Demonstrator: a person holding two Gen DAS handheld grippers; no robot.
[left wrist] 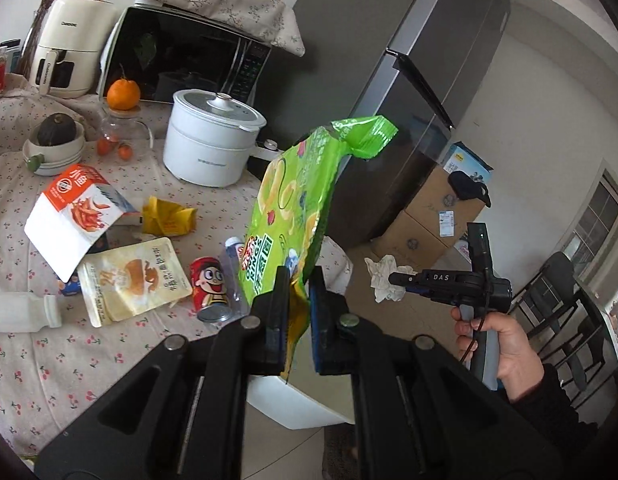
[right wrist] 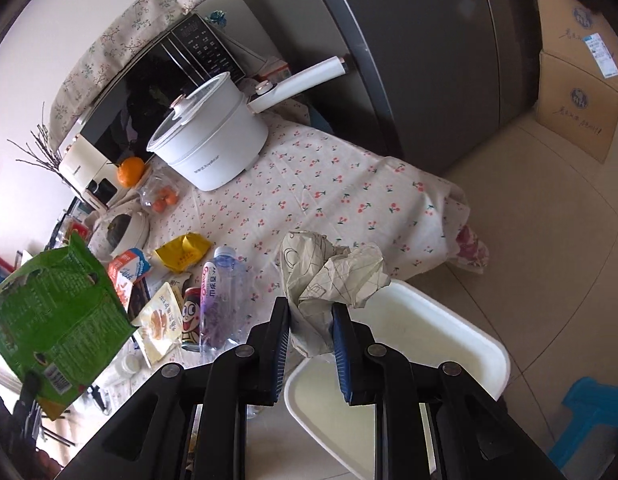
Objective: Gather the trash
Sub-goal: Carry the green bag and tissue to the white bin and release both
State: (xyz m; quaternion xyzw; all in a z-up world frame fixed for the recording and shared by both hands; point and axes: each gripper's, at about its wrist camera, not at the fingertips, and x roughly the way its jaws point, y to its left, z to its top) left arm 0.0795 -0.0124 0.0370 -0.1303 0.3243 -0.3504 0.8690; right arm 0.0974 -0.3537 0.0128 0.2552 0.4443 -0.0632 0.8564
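Observation:
My left gripper [left wrist: 297, 280] is shut on a green chip bag [left wrist: 297, 200] and holds it up past the table's edge; the bag also shows in the right wrist view [right wrist: 57, 312]. My right gripper [right wrist: 311, 312] is shut on a crumpled paper wad [right wrist: 333, 276], above a white trash bin [right wrist: 449, 328]; the wad also shows in the left wrist view [left wrist: 387, 276]. Trash lying on the table: a red can [left wrist: 209, 288], a clear plastic bottle [right wrist: 223, 292], a yellow wrapper [left wrist: 169, 216], a beige snack pouch [left wrist: 133, 280], an orange-white box [left wrist: 75, 216], a white bottle [left wrist: 21, 312].
On the cherry-print tablecloth [right wrist: 349, 192] stand a white electric pot [left wrist: 211, 140], a microwave [left wrist: 189, 56], an air fryer [left wrist: 67, 48], an orange [left wrist: 123, 94] and a bowl [left wrist: 55, 148]. A grey fridge [left wrist: 409, 80], cardboard boxes [left wrist: 433, 216] and a black chair [left wrist: 565, 300] stand to the right.

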